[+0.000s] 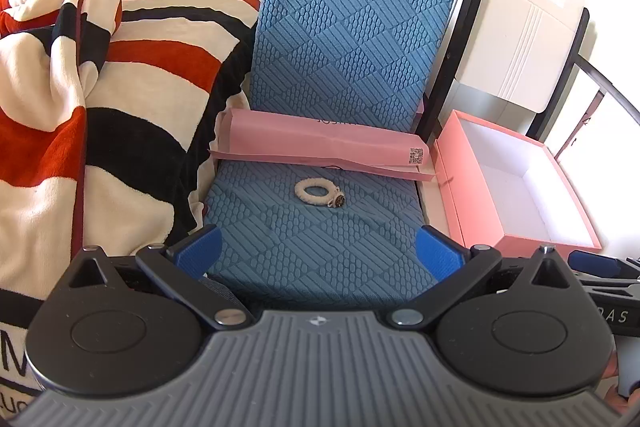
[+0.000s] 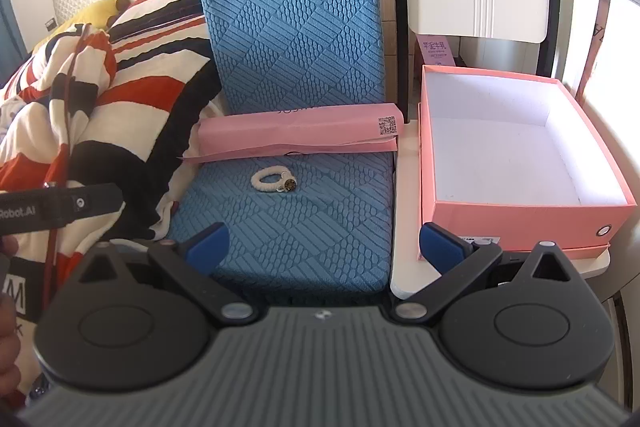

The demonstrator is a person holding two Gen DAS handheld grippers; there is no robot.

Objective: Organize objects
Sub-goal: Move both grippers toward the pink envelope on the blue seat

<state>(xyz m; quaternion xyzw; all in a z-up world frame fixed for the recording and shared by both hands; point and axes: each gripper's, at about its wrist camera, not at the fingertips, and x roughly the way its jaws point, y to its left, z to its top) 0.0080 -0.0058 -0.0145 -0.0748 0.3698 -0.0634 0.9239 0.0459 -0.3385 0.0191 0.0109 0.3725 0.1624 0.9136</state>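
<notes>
Near the middle of the blue quilted seat cushion lies a cream hair tie with a small charm, just in front of a long pink package that rests along the cushion's back edge. Beside the cushion's right edge, an open pink box sits on a white table, its white inside bare. Both the left claw and right claw stand spread fully wide, holding nothing. A striped blanket is bunched along the cushion's left edge.
</notes>
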